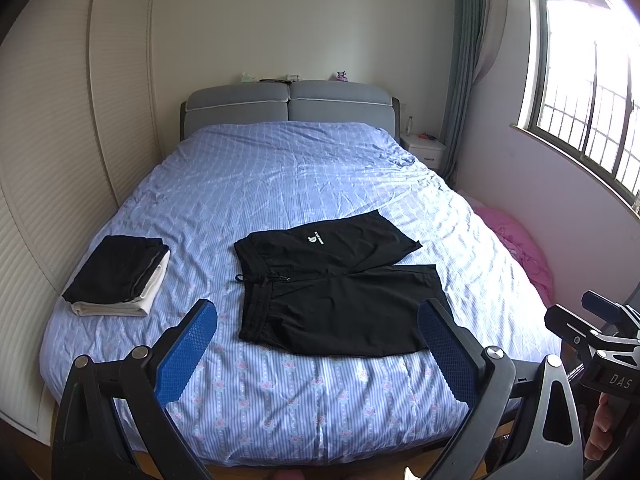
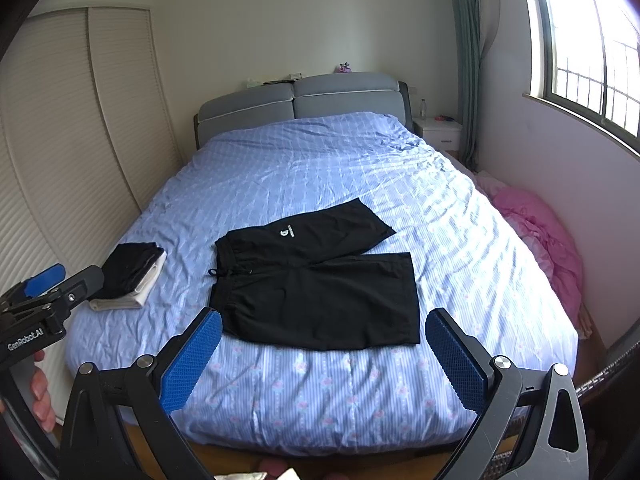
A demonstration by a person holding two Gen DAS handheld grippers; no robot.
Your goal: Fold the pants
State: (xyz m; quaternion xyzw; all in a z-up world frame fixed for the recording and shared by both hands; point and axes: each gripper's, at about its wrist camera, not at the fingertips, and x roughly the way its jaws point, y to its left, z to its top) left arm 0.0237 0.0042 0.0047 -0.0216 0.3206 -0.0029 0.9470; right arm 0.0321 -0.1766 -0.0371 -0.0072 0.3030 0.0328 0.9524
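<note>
Black shorts [image 1: 336, 288] lie spread flat on the blue striped bed [image 1: 280, 184], waistband to the left, both legs pointing right, a white logo on the far leg. They also show in the right wrist view [image 2: 316, 280]. My left gripper [image 1: 318, 320] is open and empty, held above the bed's foot, short of the shorts. My right gripper [image 2: 324, 328] is open and empty, also near the foot of the bed. Each gripper shows at the edge of the other's view.
A folded stack of black and white clothes [image 1: 118, 276] sits on the bed's left side. A pink blanket [image 2: 536, 232] lies on the floor to the right. A white wardrobe [image 1: 60, 160] is at left, a nightstand [image 1: 424, 150] and a window [image 1: 588, 92] at right.
</note>
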